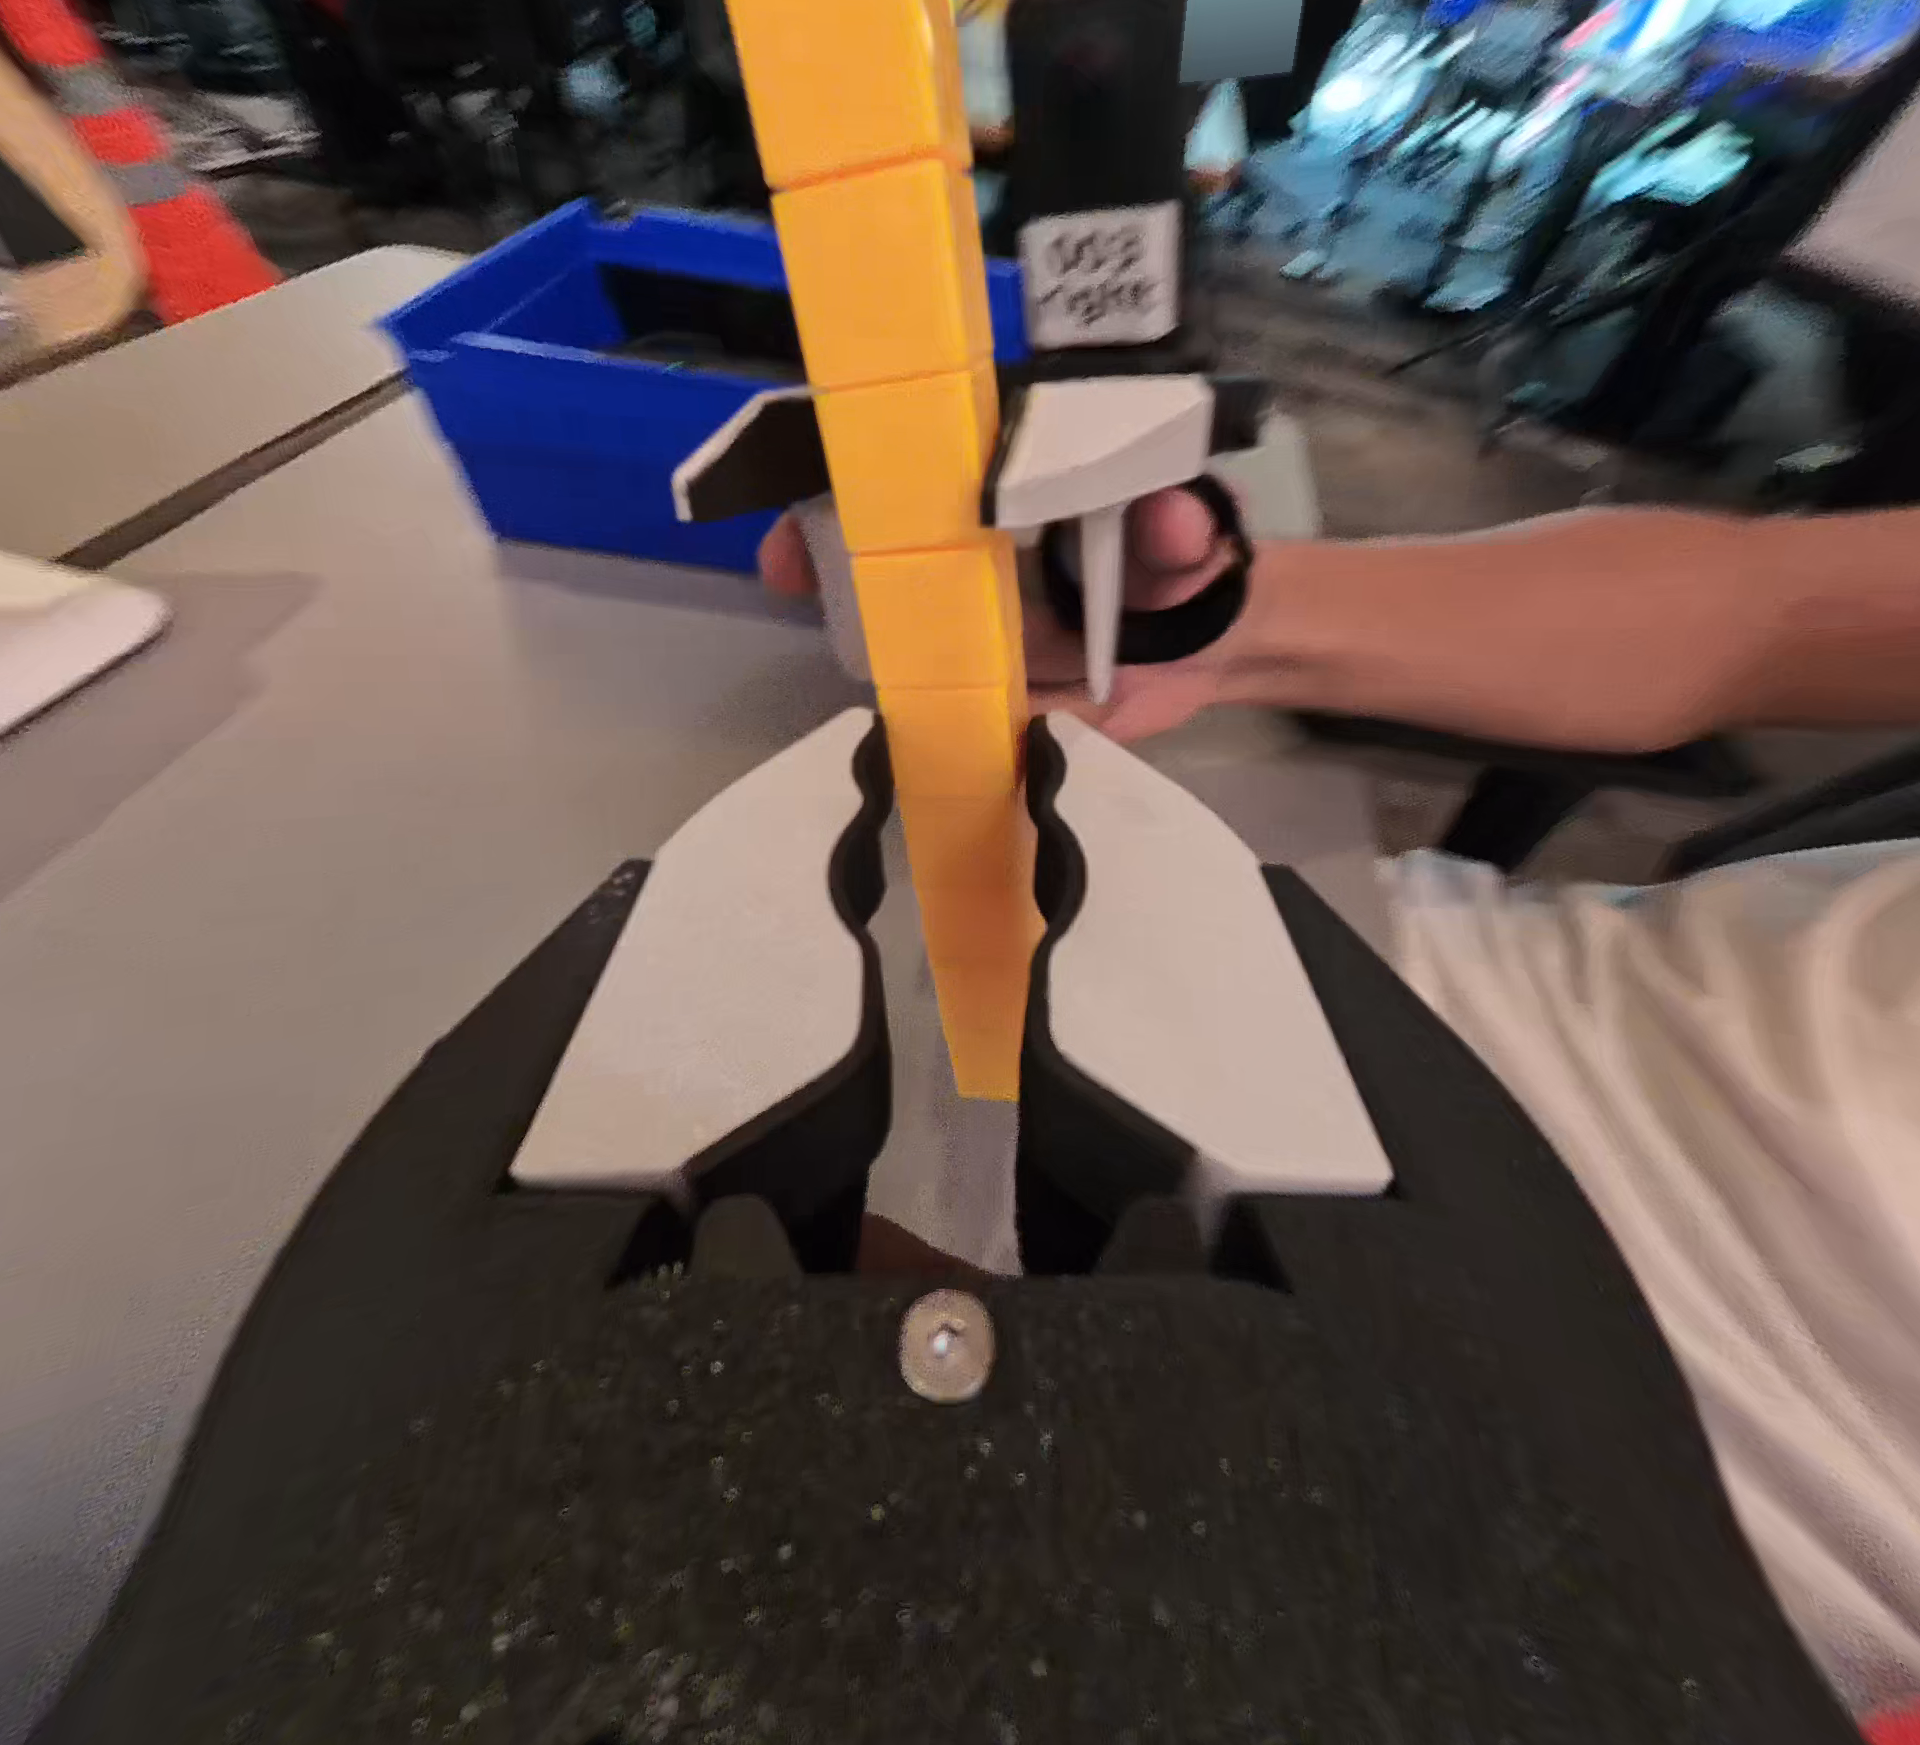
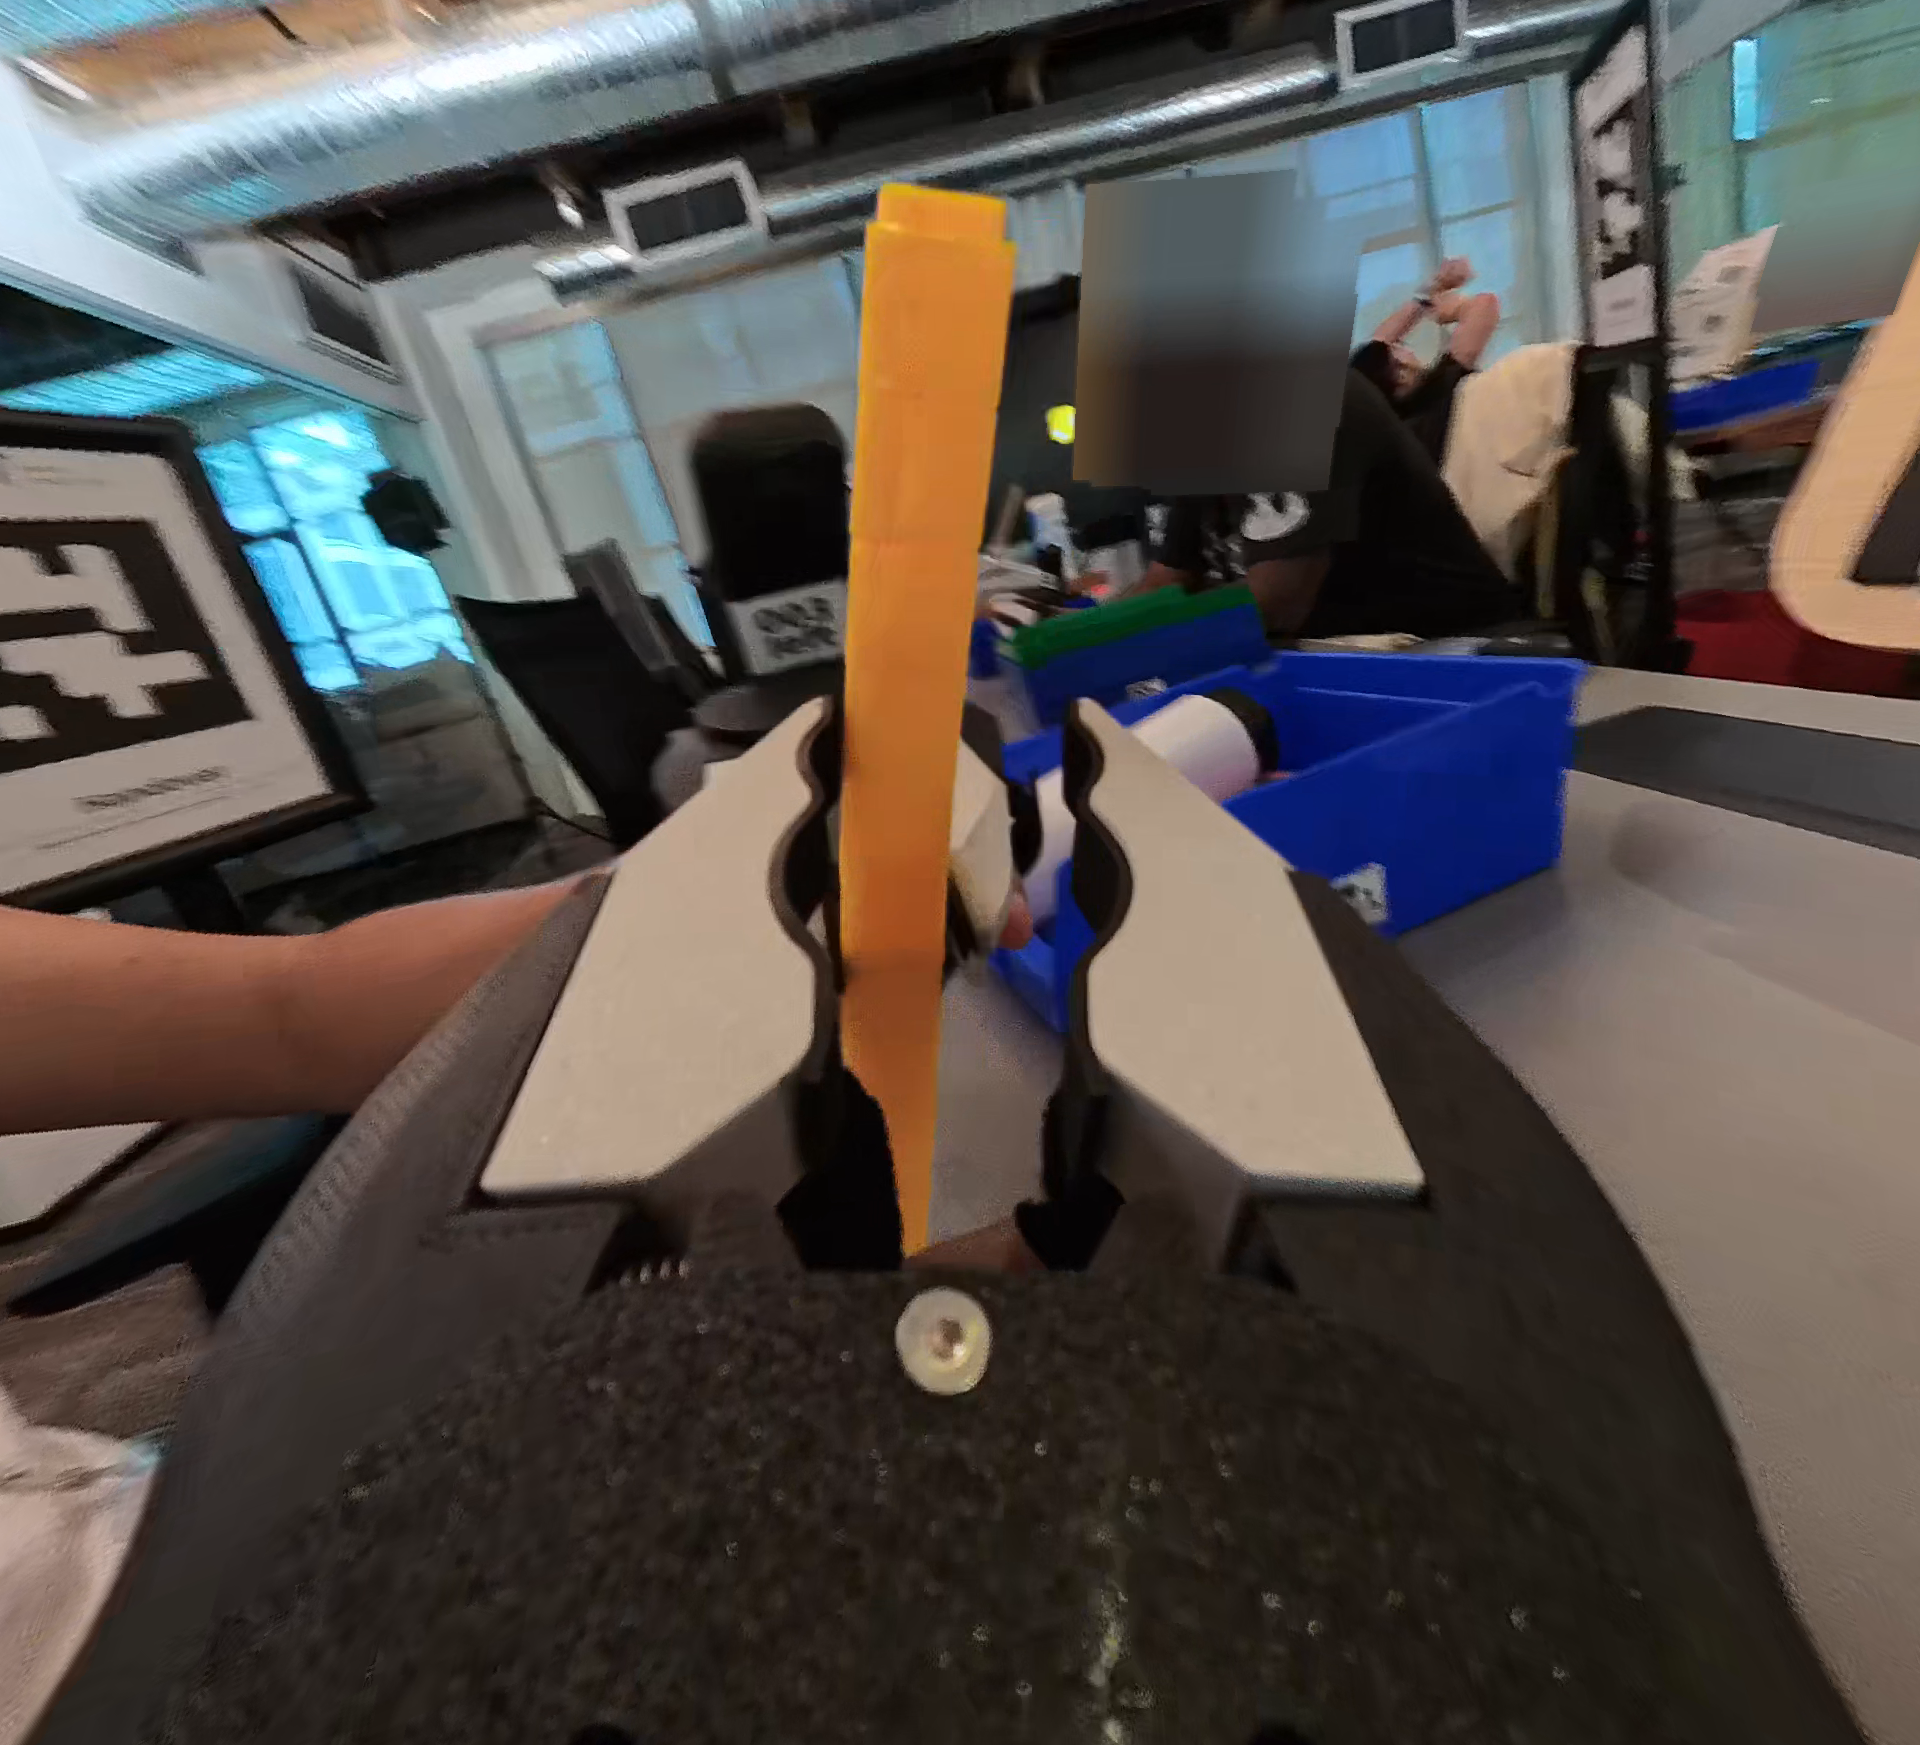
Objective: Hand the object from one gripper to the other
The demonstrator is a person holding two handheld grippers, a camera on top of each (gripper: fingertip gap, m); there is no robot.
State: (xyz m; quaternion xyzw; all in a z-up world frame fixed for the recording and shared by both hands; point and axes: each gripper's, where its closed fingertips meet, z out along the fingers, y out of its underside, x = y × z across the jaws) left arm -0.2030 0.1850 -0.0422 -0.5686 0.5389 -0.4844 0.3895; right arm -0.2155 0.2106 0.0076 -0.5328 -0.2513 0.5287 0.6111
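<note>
Left gripper (image 1: 956, 760) first: my two pale fingers are pressed onto the lower part of the yellow block stick (image 1: 883, 272), black pads touching it on both sides, so I read it as clenched on the stick. That stick is a long column of joined yellow cubes, standing almost upright with a slight lean, held in the air above the grey table (image 1: 312, 760).

Moving right, my right gripper (image 2: 951, 750) sits higher up the same stick. Its left finger (image 2: 717, 916) touches the yellow side, while the right finger stands clear with a visible gap, so this one is released and only bracketing the stick. From the left wrist view I see that same gripper across from me, fingers on either side of the column, a hand (image 1: 1143, 573) around its handle.

Farther back, a blue bin (image 2: 1455, 760) rests near the table's far edge, with a white roll (image 2: 1195, 739) lying in it.
</note>
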